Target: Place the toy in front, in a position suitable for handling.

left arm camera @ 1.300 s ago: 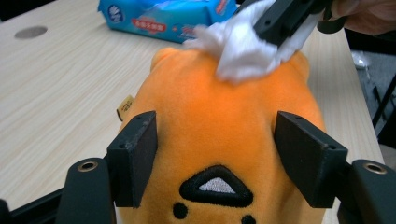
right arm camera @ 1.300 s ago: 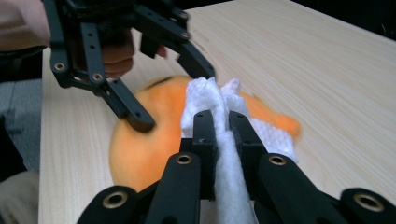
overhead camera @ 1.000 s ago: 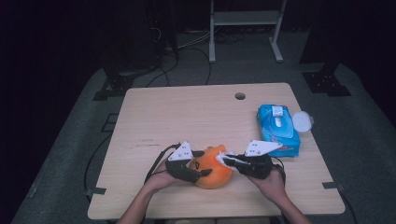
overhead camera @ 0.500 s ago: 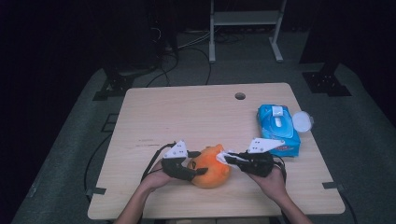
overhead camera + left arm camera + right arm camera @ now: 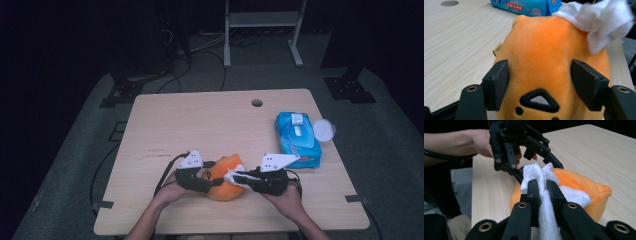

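Observation:
An orange plush toy lies near the table's front edge. My left gripper grips it from the left. In the left gripper view the two pads press into the plush toy on either side, above its stitched black nose. These jaws have just been closing with the toy between them. My right gripper comes in from the right, shut on a crumpled white wipe. The wipe rests on top of the plush toy and shows as a white wad in the left gripper view.
A blue pack of wet wipes lies at the right side of the table, with a round white lid beside it. A small cable hole sits near the far edge. Dark floor and stands surround the table.
Hardly anything differs: both hands, the plush toy and the wipe stay at the same spot near the front edge.

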Available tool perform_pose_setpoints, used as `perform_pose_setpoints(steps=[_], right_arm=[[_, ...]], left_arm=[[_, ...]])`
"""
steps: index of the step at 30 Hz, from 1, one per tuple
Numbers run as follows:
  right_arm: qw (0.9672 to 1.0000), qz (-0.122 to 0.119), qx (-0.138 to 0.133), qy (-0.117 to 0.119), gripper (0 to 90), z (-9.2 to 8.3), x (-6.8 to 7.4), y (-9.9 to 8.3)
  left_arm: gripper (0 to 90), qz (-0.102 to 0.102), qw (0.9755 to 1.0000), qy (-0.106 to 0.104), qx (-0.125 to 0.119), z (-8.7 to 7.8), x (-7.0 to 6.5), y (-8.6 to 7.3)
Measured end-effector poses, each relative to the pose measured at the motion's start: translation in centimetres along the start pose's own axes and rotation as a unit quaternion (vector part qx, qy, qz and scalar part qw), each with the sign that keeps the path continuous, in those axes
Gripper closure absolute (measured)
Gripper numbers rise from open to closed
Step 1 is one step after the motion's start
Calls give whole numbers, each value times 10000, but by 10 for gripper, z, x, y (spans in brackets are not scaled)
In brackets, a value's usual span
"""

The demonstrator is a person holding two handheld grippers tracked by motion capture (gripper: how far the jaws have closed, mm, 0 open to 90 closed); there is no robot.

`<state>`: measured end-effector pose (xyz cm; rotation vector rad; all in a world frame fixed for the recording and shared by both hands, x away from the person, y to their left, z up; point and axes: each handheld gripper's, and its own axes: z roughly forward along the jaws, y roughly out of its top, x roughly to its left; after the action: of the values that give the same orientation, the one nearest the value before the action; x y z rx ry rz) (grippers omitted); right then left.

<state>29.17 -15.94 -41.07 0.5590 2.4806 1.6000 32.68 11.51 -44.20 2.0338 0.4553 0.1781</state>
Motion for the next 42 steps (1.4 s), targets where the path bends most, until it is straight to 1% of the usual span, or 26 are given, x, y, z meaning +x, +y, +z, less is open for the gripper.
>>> perform_pose_setpoints(steps=[2,7,12,15,18,21,22,23,25,28,30,32,35,37,39,41,42], right_arm=[[9999,75,9,-77,818,-1,-3,-1],[9994,171,22,-301,818,-3,-11,-3],[9986,284,14,-444,818,-6,-19,-6],[9975,379,20,-591,817,-8,-25,-8],[9963,531,22,-678,817,-10,-32,-11],[9954,693,16,-665,817,-10,-36,-15],[9954,706,1,-653,817,-10,-36,-15],[9955,692,0,-645,817,-9,-35,-14],[9962,663,-29,-567,817,-8,-32,-12],[9979,471,-32,-432,817,-2,-22,-6],[9985,359,2,-405,816,1,-16,-4],[9985,308,33,-445,817,1,-16,-3],[9974,480,37,-538,817,-4,-24,-8],[9962,559,66,-657,817,-8,-31,-12],[9952,688,75,-686,817,-11,-35,-15],[9954,693,57,-661,817,-11,-35,-14],[9956,682,47,-634,816,-10,-32,-13]], left_arm=[[323,23,10000,-25,-5,0,-1,0],[325,119,9999,-53,-4,2,-5,1],[325,207,9997,-87,18,2,-8,2],[325,295,9995,-146,31,3,-10,2],[324,351,9992,-184,37,3,-13,3],[323,421,9989,-193,60,6,-17,5],[320,428,9989,-203,51,6,-19,5],[319,481,9986,-220,69,7,-20,6],[316,534,9982,-275,72,10,-23,7],[313,655,9974,-283,131,13,-29,9],[313,701,9971,-265,148,13,-31,9],[314,654,9973,-294,123,12,-30,8],[314,557,9978,-354,74,11,-27,7],[314,552,9978,-354,72,11,-27,7],[314,549,9979,-343,67,12,-28,7],[313,576,9978,-326,108,13,-29,8],[311,578,9978,-320,112,13,-29,9]])
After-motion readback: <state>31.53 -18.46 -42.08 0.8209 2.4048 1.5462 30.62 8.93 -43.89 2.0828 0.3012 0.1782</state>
